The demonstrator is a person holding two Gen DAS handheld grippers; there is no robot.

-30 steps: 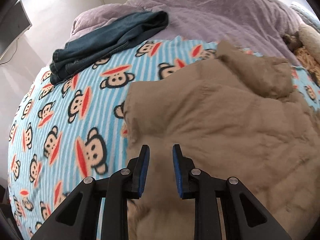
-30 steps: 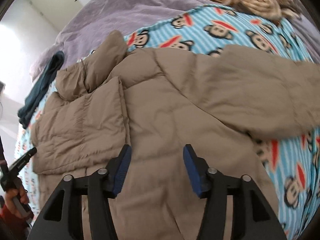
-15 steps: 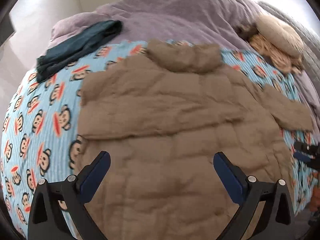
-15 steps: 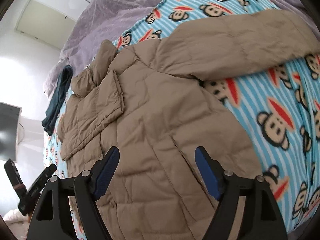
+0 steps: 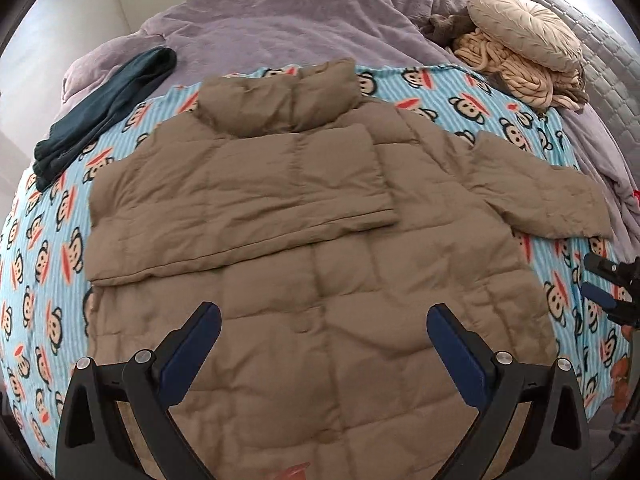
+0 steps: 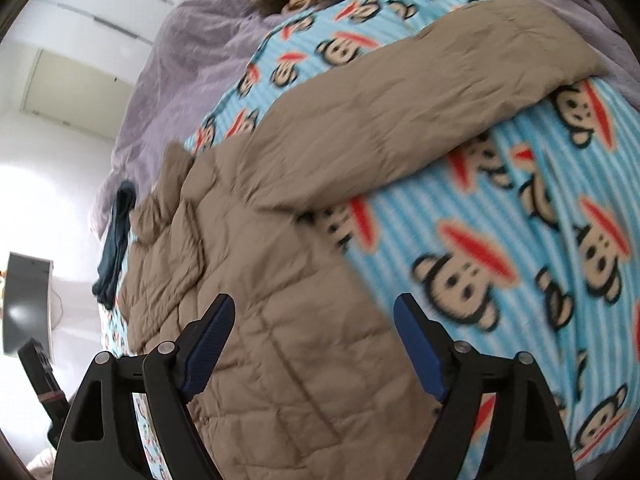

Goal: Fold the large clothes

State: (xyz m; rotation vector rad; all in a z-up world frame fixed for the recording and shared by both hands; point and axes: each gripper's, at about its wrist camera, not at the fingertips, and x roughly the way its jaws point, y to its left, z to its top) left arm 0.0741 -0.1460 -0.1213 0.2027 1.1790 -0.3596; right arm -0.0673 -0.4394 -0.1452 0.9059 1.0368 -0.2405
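A tan quilted puffer jacket [image 5: 312, 240] lies flat, back up, on a blue monkey-print blanket [image 5: 40, 248]. Its left sleeve [image 5: 240, 192] is folded across the back; its right sleeve [image 5: 536, 192] stretches out to the right. My left gripper [image 5: 324, 336] is open and empty above the jacket's lower back. My right gripper [image 6: 314, 332] is open and empty over the jacket's right hem, with the outstretched sleeve [image 6: 420, 112] ahead of it. The right gripper also shows at the right edge of the left wrist view [image 5: 612, 292].
Folded dark jeans [image 5: 108, 108] lie at the blanket's far left. A round beige cushion [image 5: 524, 28] and a knitted throw [image 5: 516, 76] sit at the far right on the purple bedspread [image 5: 300, 20]. A monitor [image 6: 24, 296] stands left of the bed.
My left gripper opened wide and pulled back to the jacket's middle, leaving the left sleeve folded over. My right gripper opened wider and swung right toward the outstretched sleeve.
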